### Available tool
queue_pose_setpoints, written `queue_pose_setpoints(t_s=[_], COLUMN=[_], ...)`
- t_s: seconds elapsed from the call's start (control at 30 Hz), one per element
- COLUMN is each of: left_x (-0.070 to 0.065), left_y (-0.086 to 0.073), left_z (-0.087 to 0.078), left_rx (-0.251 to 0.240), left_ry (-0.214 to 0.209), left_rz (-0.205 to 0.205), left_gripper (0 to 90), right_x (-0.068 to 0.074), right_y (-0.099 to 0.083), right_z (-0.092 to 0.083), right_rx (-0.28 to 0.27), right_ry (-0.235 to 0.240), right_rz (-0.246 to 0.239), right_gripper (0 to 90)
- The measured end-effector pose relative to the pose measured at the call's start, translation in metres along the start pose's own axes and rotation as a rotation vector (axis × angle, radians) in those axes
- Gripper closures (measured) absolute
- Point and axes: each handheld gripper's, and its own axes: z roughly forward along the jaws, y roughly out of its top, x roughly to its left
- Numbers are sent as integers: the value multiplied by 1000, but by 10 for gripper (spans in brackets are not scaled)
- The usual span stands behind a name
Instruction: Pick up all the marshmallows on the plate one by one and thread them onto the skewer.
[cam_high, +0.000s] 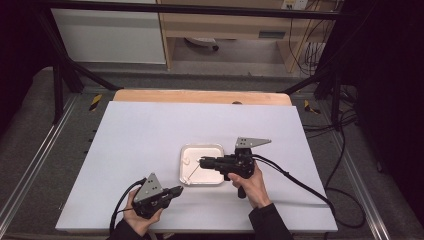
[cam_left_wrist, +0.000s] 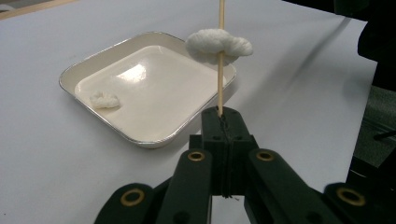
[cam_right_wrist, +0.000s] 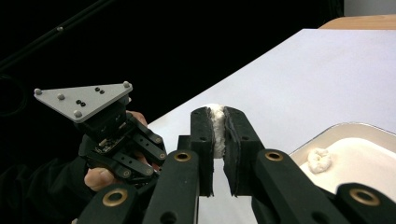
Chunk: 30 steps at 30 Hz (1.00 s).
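Observation:
A thin wooden skewer (cam_left_wrist: 220, 79) stands upright in my left gripper (cam_left_wrist: 223, 116), whose jaws are shut on its lower end. A fluffy white piece (cam_left_wrist: 219, 44) is threaded partway up the skewer. In the high view the skewer (cam_high: 192, 171) slants from my left gripper (cam_high: 179, 190) up to the tips of my right gripper (cam_high: 201, 161) over the tray. My right gripper (cam_right_wrist: 218, 116) is shut on a second white piece (cam_right_wrist: 217, 125), pinched between its pads. A third white piece (cam_left_wrist: 104, 99) lies in the shallow white tray (cam_left_wrist: 154, 140), seen again as a white piece (cam_right_wrist: 320, 161).
The tray (cam_high: 218, 149) sits near the middle of a white table sheet (cam_high: 150, 130), with a wooden strip (cam_high: 200, 96) at the far edge. Cables (cam_high: 300, 182) trail from both grippers. Dark frame posts and floor cables surround the table.

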Motion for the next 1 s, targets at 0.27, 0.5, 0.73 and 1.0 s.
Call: queue_pose_setpoints(t_s=[0.27, 0.5, 0.73, 1.0], left_x=[0, 0, 0, 0], left_y=[1, 2, 2, 2], left_z=[-1, -1, -1, -1], left_rx=[-1, 0, -2, -1], left_ry=[8, 9, 0, -5], left_rz=[0, 2, -1, -3], left_gripper=[894, 894, 893, 893], right_x=[1, 2, 2, 2], right_y=[-2, -4, -6, -9], right_z=[1, 3, 4, 6], right_rx=[-2, -9, -8, 0], right_ry=[3, 13, 3, -12], right_rz=[0, -2, -6, -11], right_gripper=[834, 834, 834, 833])
